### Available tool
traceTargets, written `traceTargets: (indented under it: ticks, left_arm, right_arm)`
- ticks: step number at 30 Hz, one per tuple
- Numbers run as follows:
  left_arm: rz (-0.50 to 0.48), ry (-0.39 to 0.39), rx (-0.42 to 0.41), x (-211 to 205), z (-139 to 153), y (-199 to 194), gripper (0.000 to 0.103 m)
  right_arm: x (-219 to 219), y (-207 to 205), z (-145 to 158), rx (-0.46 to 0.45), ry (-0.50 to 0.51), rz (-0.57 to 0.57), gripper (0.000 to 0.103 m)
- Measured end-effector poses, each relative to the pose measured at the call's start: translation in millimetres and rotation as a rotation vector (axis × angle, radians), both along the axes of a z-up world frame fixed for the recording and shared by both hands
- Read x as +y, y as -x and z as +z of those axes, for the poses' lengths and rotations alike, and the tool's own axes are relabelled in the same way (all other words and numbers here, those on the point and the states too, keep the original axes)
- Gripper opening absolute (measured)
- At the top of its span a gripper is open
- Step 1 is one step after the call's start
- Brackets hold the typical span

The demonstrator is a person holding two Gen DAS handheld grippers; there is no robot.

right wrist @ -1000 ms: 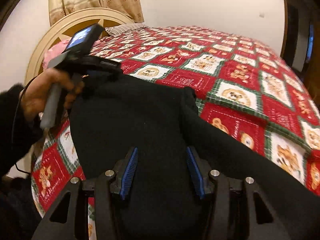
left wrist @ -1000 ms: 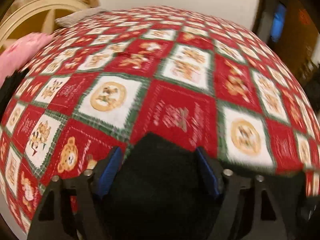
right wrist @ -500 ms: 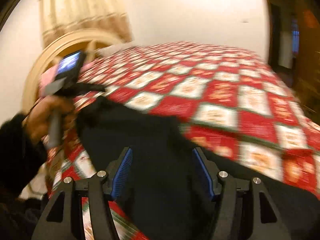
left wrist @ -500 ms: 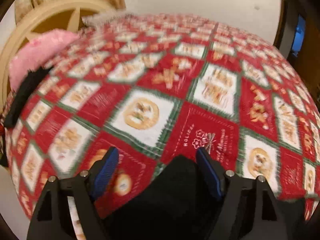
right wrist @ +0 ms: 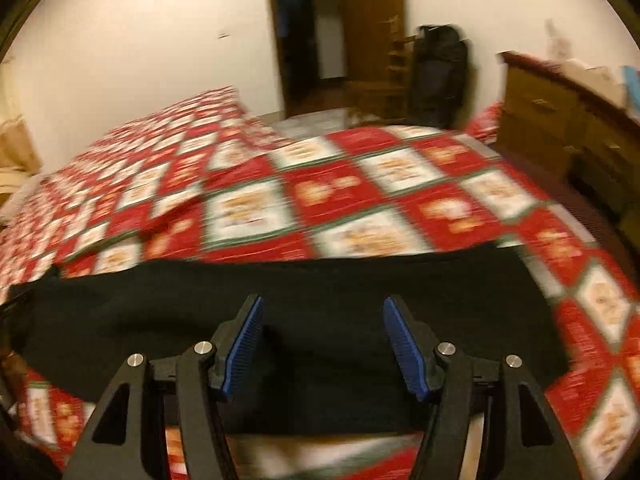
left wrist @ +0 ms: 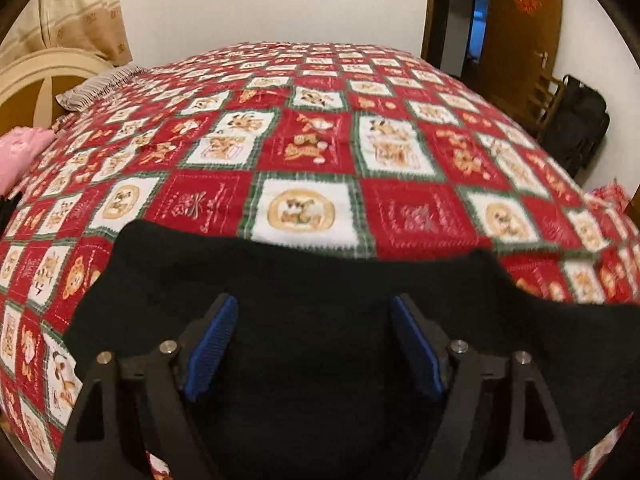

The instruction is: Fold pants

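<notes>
Black pants (left wrist: pixel 304 280) flat on the Christmas-print bedspread (left wrist: pixel 320 152), filling the 6 o'clock half of both wrist views. Far edge runs roughly 9 to 3 o'clock in the left view; right view shows a straight far edge and a hem end near 3 o'clock (right wrist: pixel 536 304). Wide bare bedspread beyond, toward 12 o'clock.

Left gripper (left wrist: pixel 314 340): jaws wide apart over the cloth, nothing clamped. Right gripper (right wrist: pixel 324 340): jaws apart, just been opening, cloth below them, not pinched.

Headboard (left wrist: pixel 36 80) and pink pillow (left wrist: pixel 20 152) at 9–10 o'clock, dresser (right wrist: pixel 560 120) at 2 o'clock in the right view.

Near pants edge cut off by the gripper bodies. Right view motion-blurred; folds unreadable on black.
</notes>
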State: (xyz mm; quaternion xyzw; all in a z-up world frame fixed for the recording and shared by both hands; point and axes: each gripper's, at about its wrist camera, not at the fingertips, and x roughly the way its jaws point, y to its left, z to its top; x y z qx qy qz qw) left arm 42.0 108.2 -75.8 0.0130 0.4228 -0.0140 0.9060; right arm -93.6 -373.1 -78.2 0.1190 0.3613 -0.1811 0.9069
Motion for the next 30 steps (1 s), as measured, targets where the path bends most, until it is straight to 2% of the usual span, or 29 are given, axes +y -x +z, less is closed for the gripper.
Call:
traceTargets:
  ticks: [2, 5, 8, 9, 12, 17, 18, 19, 20, 21, 22, 25, 27, 30]
  left_arm:
    - [0.005, -0.037, 0.005, 1.4, -2.9, 2.9, 0.083]
    - [0.007, -0.023, -0.006, 12.4, -3.9, 6.6, 0.085]
    - [0.022, -0.001, -0.007, 19.6, -3.4, 9.7, 0.085]
    - [0.026, 0.004, -0.008, 20.8, -3.1, 10.1, 0.085]
    - [0.029, -0.011, -0.010, 18.8, -4.4, 11.4, 0.085]
    - [0.044, -0.026, -0.018, 18.0, -8.9, 10.1, 0.091]
    - [0.049, -0.017, -0.015, 19.4, -9.6, 10.0, 0.092]
    - [0.057, -0.001, -0.010, 21.8, -10.1, 9.6, 0.092]
    - [0.059, 0.004, -0.008, 22.6, -10.3, 9.6, 0.093]
    - [0.059, 0.004, -0.008, 22.6, -10.5, 9.4, 0.093]
    - [0.059, 0.001, -0.008, 21.8, -10.6, 9.5, 0.093]
    - [0.060, -0.003, -0.010, 20.8, -10.9, 9.7, 0.094]
    - [0.059, 0.000, -0.011, 20.9, -10.9, 9.7, 0.094]
    - [0.063, 0.010, -0.012, 23.0, -11.2, 9.5, 0.096]
  right_arm:
    - [-26.5, 4.9, -0.1, 0.012, 0.019, -0.061, 0.063]
    - [-71.1, 2.4, -16.4, 0.117, 0.051, -0.147, 0.063]
    - [-96.9, -5.3, -38.9, 0.208, -0.020, -0.154, 0.063]
    - [-102.1, -5.2, -37.6, 0.171, -0.048, -0.153, 0.063]
    - [-105.4, -11.9, -38.4, 0.189, -0.044, -0.147, 0.063]
    - [-117.0, -9.3, -43.5, 0.160, -0.116, -0.157, 0.063]
    - [-113.9, -9.9, -42.9, 0.156, -0.110, -0.142, 0.058]
    - [-109.5, -10.7, -41.3, 0.150, -0.109, -0.124, 0.044]
    - [-105.6, -15.3, -40.5, 0.154, -0.109, -0.111, 0.038]
    - [-102.2, -17.6, -39.1, 0.152, -0.117, -0.098, 0.023]
    - [-99.2, -19.2, -38.6, 0.158, -0.111, -0.100, 0.020]
    - [-98.1, -24.1, -39.3, 0.162, -0.069, -0.158, 0.020]
    - [-104.0, -21.3, -41.4, 0.133, -0.094, -0.214, 0.020]
    - [-112.5, -19.9, -43.5, 0.105, -0.115, -0.266, 0.026]
